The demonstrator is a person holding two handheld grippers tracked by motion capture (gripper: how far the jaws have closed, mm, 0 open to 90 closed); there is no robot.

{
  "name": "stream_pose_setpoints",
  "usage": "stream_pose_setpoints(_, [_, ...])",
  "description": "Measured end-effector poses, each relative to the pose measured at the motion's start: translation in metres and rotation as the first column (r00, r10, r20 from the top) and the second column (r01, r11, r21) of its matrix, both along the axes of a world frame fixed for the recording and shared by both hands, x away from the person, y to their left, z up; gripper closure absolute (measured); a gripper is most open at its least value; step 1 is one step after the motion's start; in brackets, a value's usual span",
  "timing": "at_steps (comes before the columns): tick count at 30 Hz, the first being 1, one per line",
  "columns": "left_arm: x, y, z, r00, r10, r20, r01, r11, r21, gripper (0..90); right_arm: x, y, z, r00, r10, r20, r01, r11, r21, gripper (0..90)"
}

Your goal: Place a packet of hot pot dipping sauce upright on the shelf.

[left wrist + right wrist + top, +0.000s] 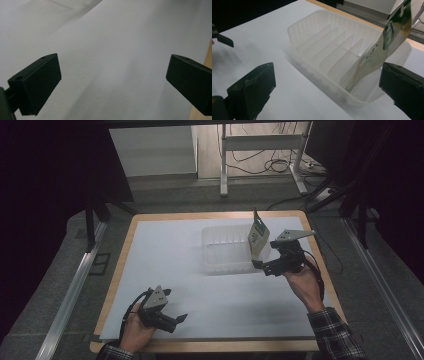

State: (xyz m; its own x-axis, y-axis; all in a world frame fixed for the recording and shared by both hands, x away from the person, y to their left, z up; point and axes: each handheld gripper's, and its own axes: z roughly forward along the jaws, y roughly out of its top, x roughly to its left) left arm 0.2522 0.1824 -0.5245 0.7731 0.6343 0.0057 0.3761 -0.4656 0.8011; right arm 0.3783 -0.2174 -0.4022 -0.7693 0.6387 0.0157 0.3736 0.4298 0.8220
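Observation:
A clear plastic tray (215, 265) with several upright dividers sits at the right middle of the white sheet (165, 265). A green and cream packet (258, 236) stands tilted in the tray's rightmost slot, its top leaning out over the rim. My right gripper (260, 267) hovers open just off the tray's near right corner, apart from the packet. In the right gripper view the tray (312, 47) and packet (387, 42) lie beyond my right gripper (327, 92), with nothing between its jaws. My left gripper (177, 321) rests open near the front left; in its own view my left gripper (112, 82) is over bare sheet.
The wooden table (125, 270) shows as a border around the sheet. Metal rails run along both sides of the table, and a desk frame with cables (260, 165) stands on the floor behind. A tip of the left gripper (222, 38) shows at the right gripper view's left edge.

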Motion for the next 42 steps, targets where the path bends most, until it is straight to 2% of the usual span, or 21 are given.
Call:
stream_pose_setpoints(8, [0.000, 0.000, 0.000, 1.0000, -0.003, -0.003, 0.003, 1.0000, 0.000, 0.0, -0.022, -0.004, -0.017, 0.9992, 0.016, 0.037, -0.014, 0.999, -0.048, 0.5])
stream_pose_setpoints(13, [0.000, -0.001, -0.001, 1.0000, -0.002, -0.003, 0.002, 1.0000, -0.003, 0.0, -0.032, -0.007, -0.026, 0.9990, 0.018, 0.042, -0.015, 0.998, -0.068, 0.0])
stream_pose_setpoints(23, [0.000, -0.001, -0.001, 1.0000, -0.003, -0.004, 0.003, 1.0000, -0.002, 0.0, -0.052, -0.018, -0.045, 0.9993, 0.012, 0.036, -0.010, 0.998, -0.056, 0.0])
stream_pose_setpoints(28, [0.000, -0.001, -0.001, 1.0000, -0.003, -0.003, 0.003, 1.0000, 0.000, 0.0, -0.058, -0.023, -0.054, 0.9994, 0.013, 0.033, -0.010, 0.997, -0.077, 0.0])
stream_pose_setpoints(33, [0.000, -0.001, -0.001, 1.0000, -0.002, -0.002, 0.002, 1.0000, 0.002, 0.0, -0.065, -0.030, -0.061, 0.9995, 0.004, 0.031, -0.001, 0.997, -0.076, 0.0])
stream_pose_setpoints(37, [0.000, -0.001, -0.001, 1.0000, -0.003, -0.002, 0.003, 1.0000, 0.004, 0.0, -0.071, -0.033, -0.069, 0.9995, -0.004, 0.031, 0.007, 0.996, -0.088, 0.0])
stream_pose_setpoints(42, [0.000, -0.001, -0.001, 1.0000, -0.005, -0.001, 0.005, 0.9999, 0.010, 0.0, -0.076, -0.037, -0.084, 0.9999, -0.010, 0.000, 0.010, 0.991, -0.137, 0.0])
